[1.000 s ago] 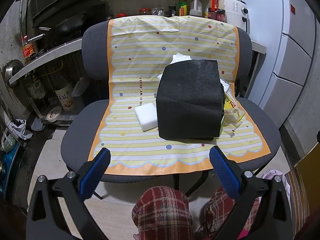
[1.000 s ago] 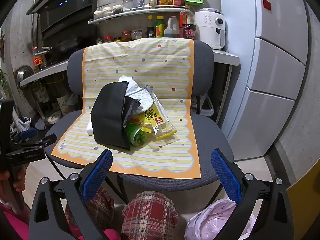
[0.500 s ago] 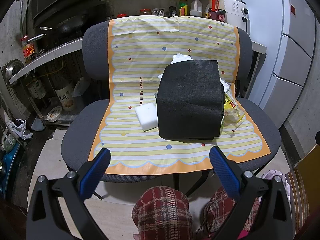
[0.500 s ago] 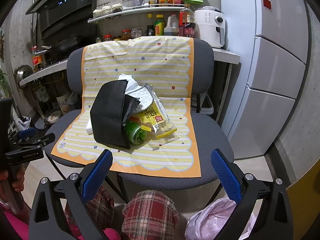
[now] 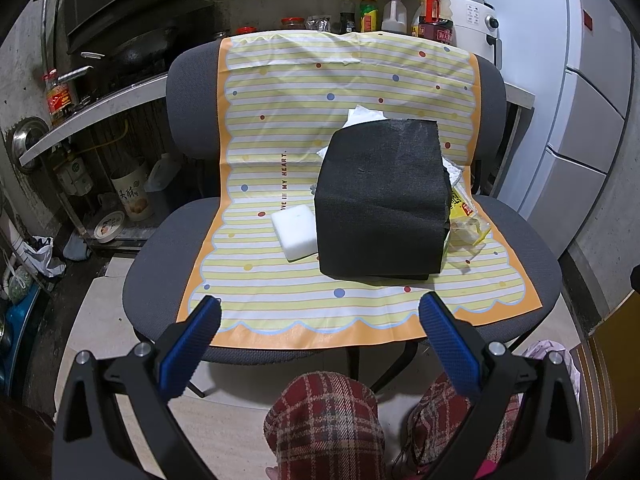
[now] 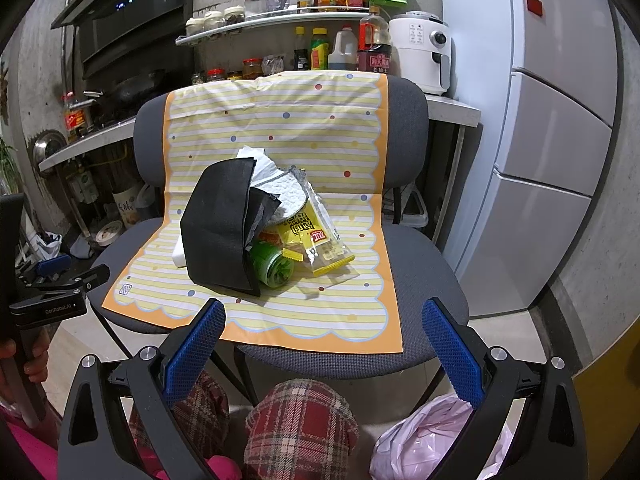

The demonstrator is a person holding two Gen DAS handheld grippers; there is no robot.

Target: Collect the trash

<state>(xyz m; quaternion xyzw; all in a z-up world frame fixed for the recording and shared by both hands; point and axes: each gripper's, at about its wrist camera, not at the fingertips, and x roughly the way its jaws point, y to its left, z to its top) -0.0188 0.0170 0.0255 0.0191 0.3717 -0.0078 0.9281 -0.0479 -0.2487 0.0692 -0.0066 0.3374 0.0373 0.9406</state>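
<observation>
Black bag (image 6: 218, 226) on chair (image 6: 420, 264), trash (image 6: 316, 236) spilling

Both grippers look the same: the left gripper (image 5: 320, 312) and right gripper (image 6: 323, 316) have chunky black frames with triangular cutouts, silver screws near the finger bases, and blue textured pads (image 6: 196, 350) on the inner faces. Seen from the right one, the left gripper's body has small white "GenRobot.AI" lettering (I think). Below the fingers, red plaid trousers (image 6: 300, 428), plus something bright pink at the bottom left.
</observation>
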